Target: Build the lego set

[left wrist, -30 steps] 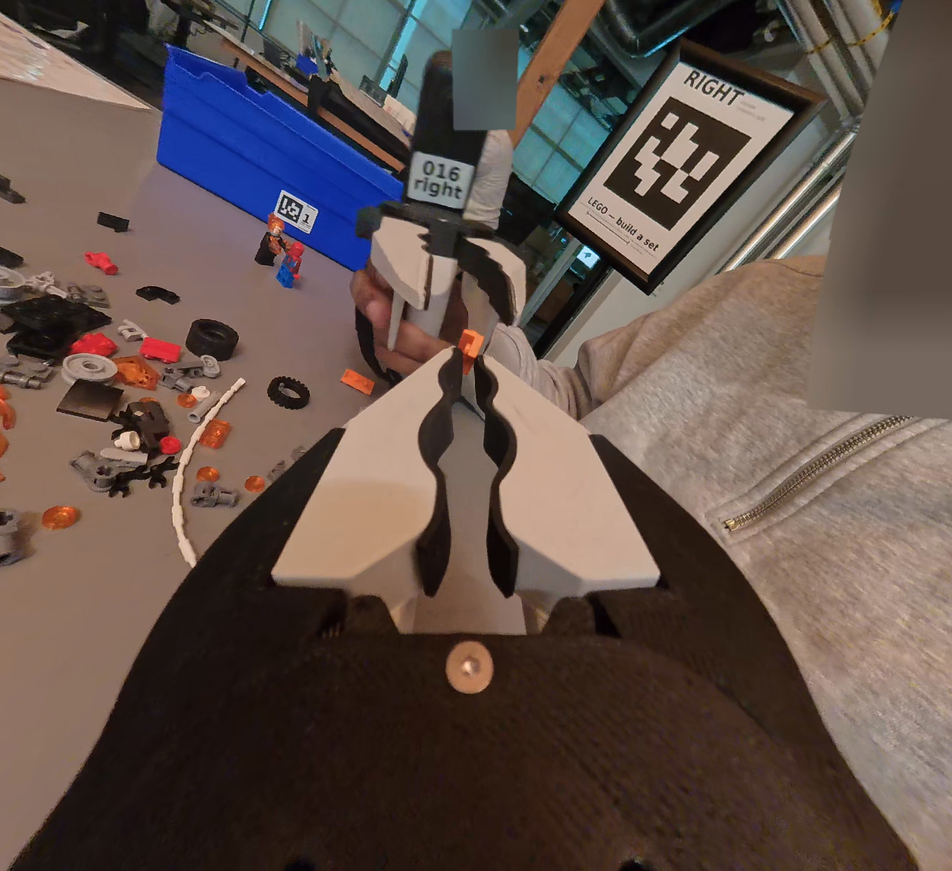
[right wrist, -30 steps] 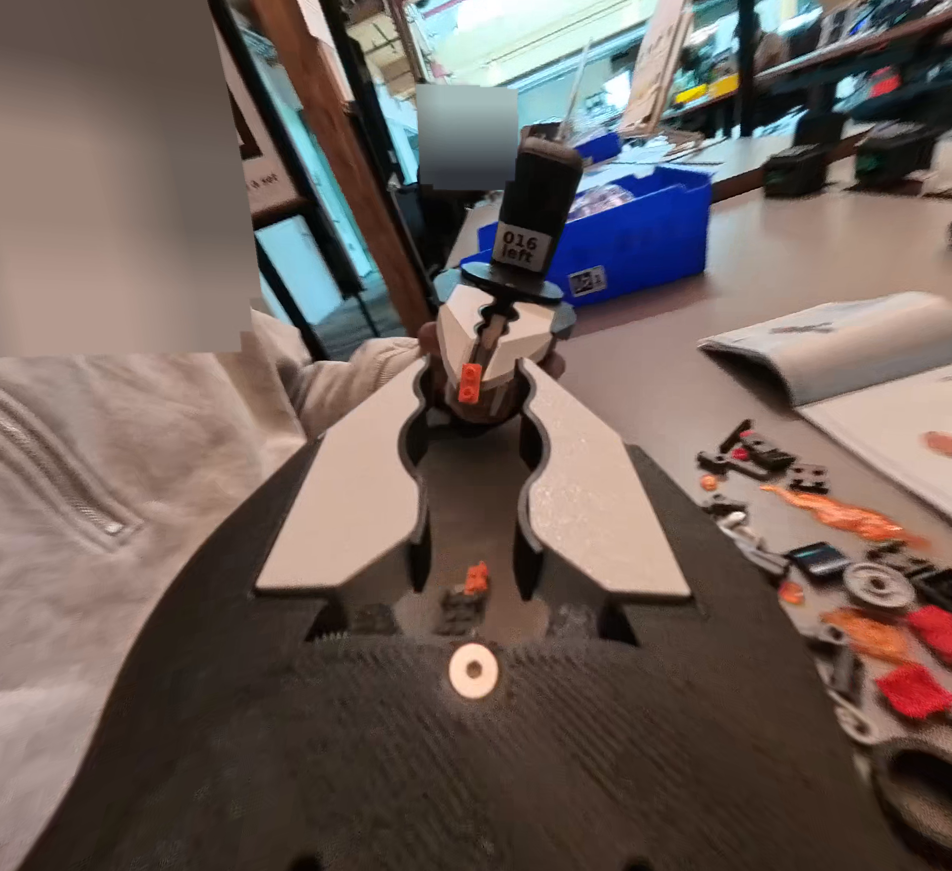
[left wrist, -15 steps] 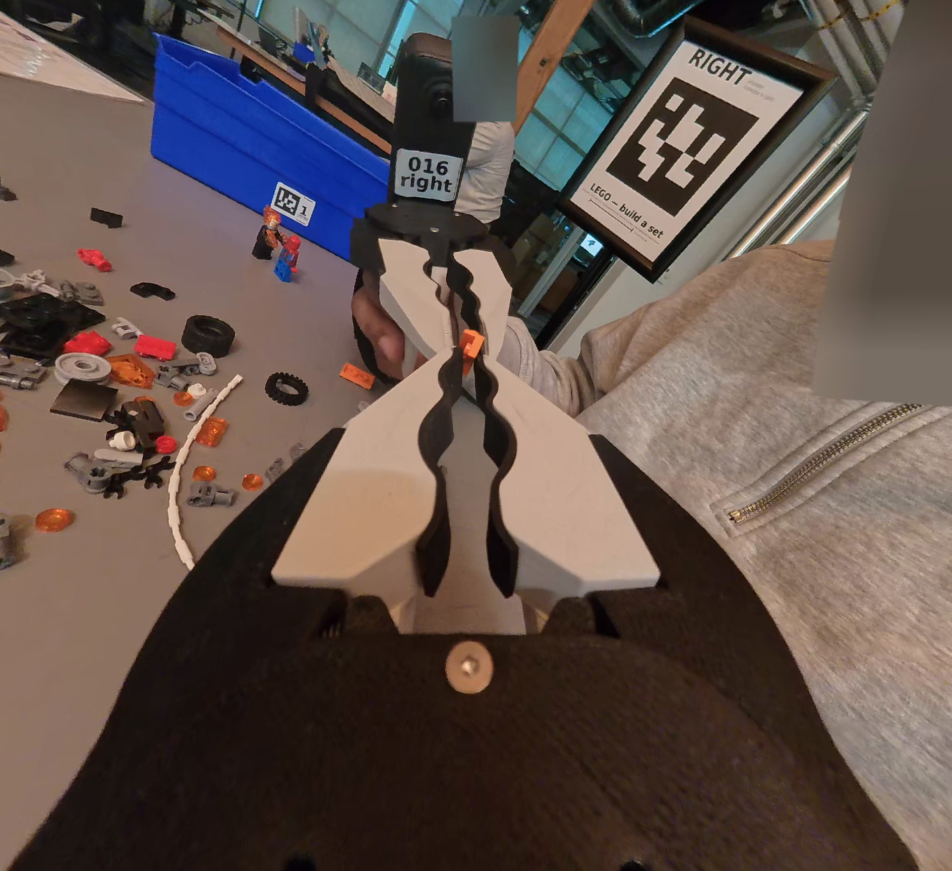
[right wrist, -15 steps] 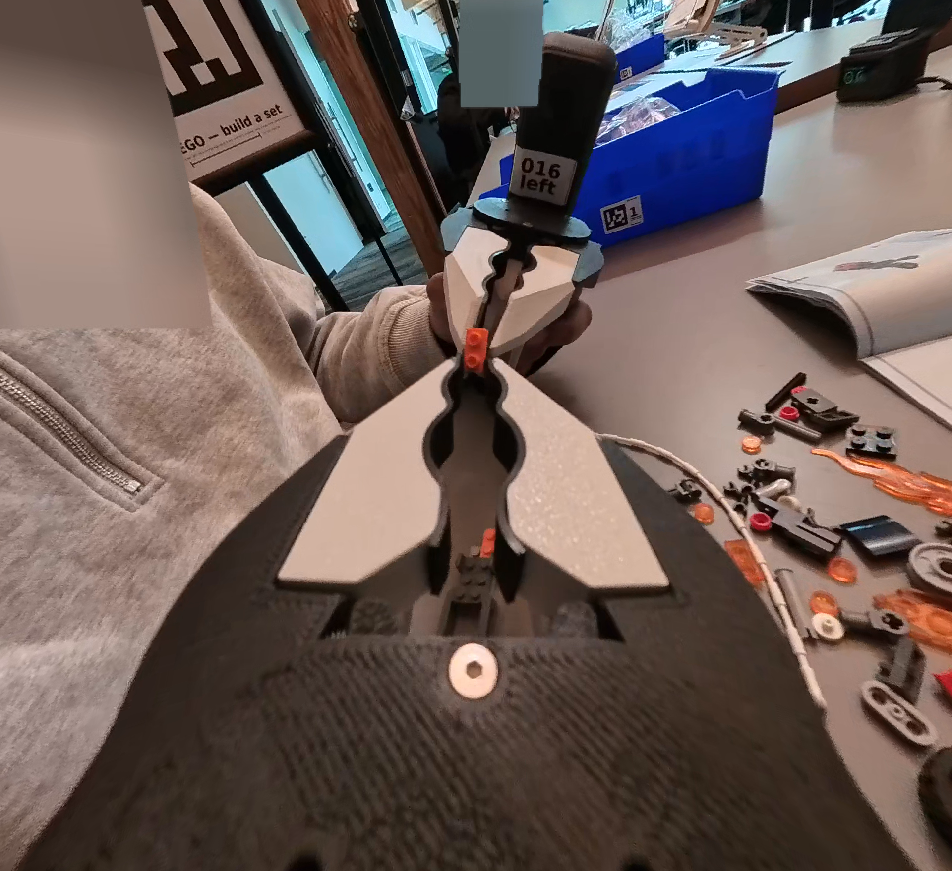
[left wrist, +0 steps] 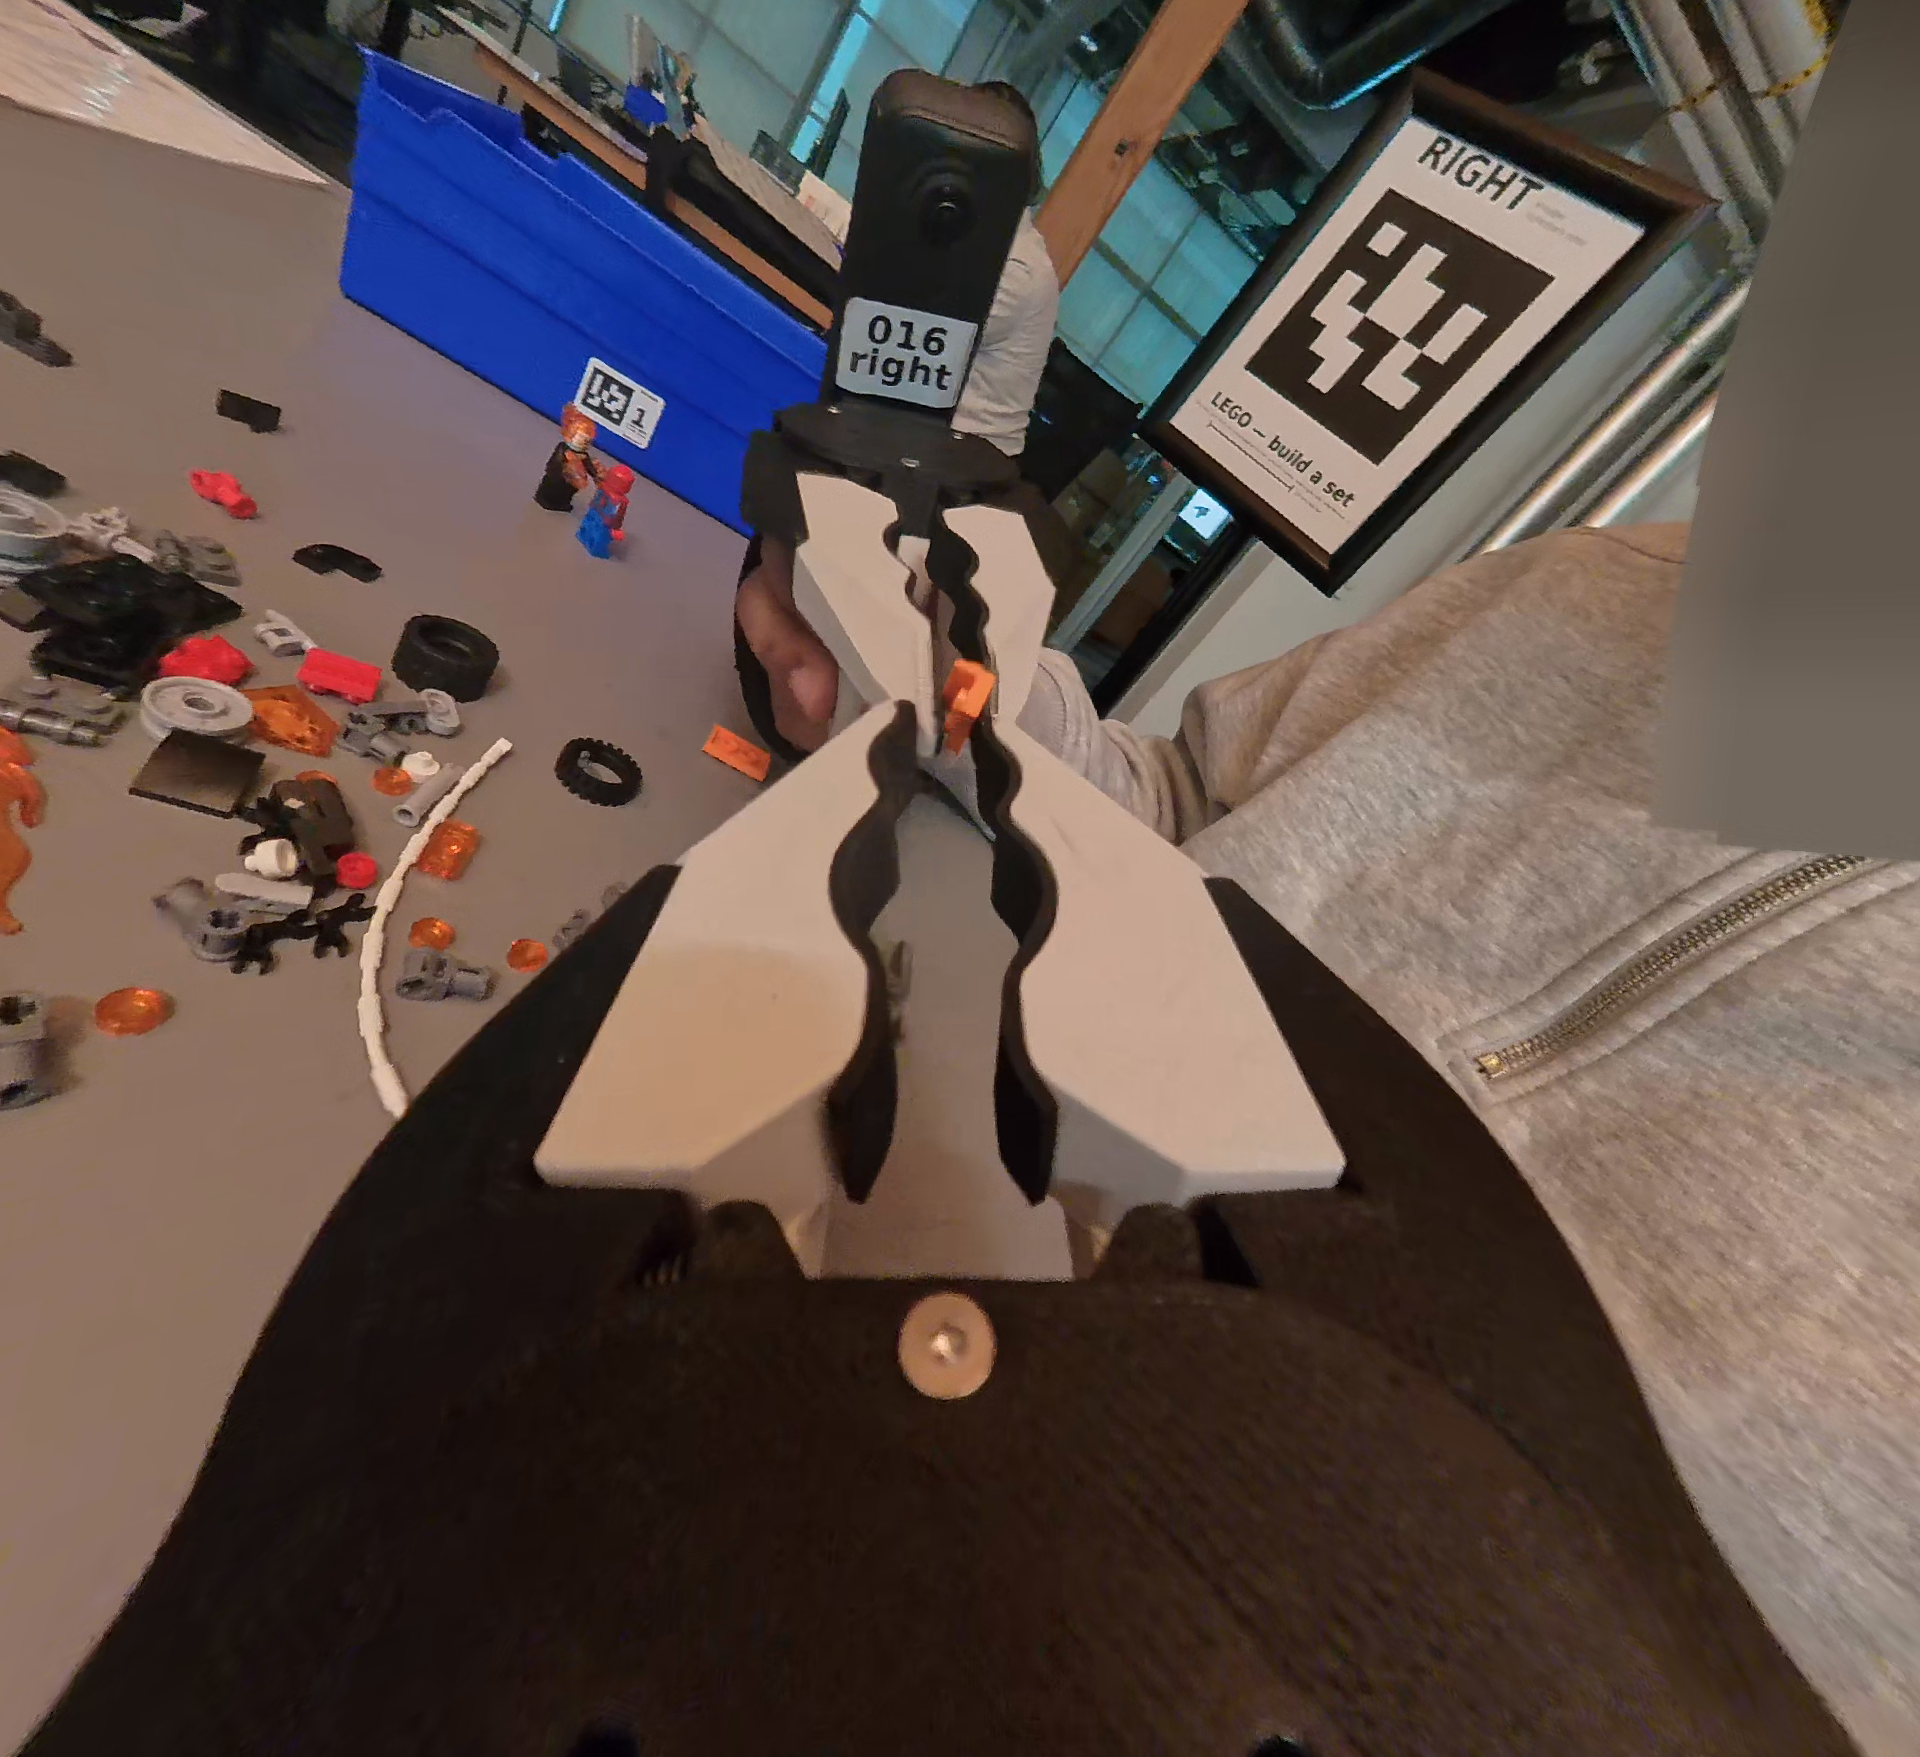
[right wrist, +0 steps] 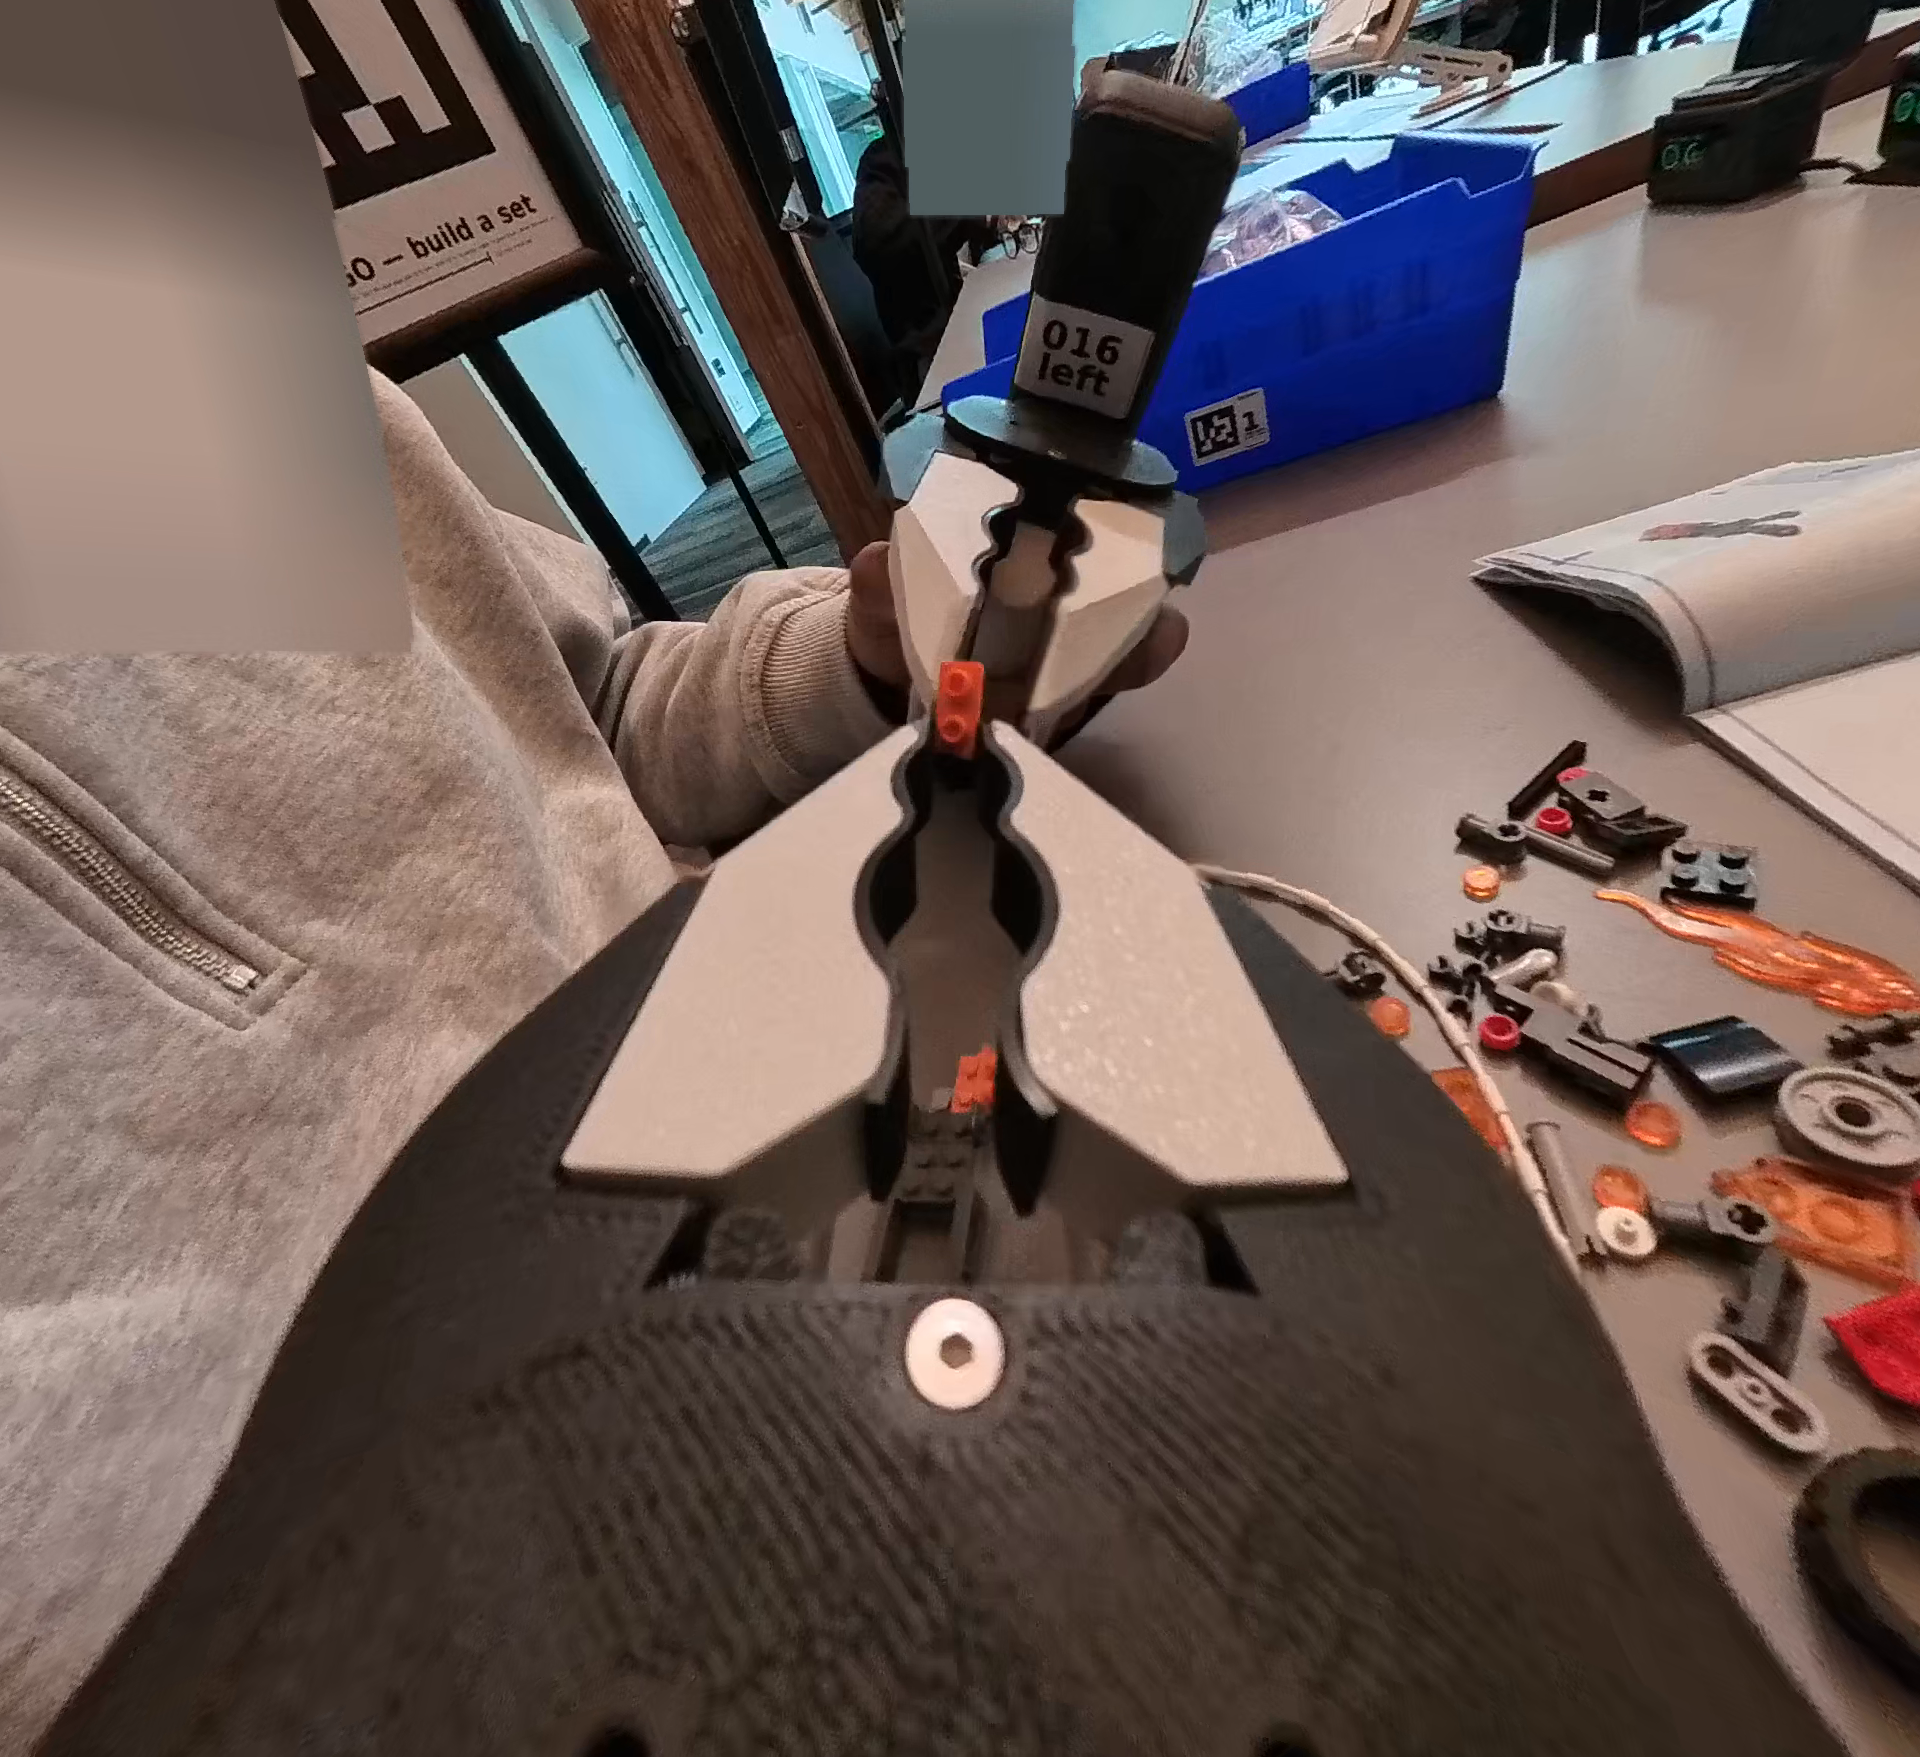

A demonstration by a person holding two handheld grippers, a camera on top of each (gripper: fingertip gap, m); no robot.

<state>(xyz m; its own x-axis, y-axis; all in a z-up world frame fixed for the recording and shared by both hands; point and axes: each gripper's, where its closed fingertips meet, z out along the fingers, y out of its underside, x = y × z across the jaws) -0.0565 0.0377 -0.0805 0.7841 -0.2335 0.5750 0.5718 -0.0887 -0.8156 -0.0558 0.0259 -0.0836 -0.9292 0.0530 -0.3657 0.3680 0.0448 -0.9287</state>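
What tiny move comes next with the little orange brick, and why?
Probably squeeze the right gripper fully shut on the small orange two-stud plastic brick, since its fingertips flank the brick's lower end while the left gripper pinches it in mid-air.

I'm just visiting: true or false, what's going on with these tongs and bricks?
1. The left tongs pinch a small orange piece. True.
2. The two tongs point away from each other. False: the right tongs face the left ones, tip to tip.
3. The blue bin stands on the floor. False: it stands on the grey table.
4. Two minifigures stand in front of the bin. True.
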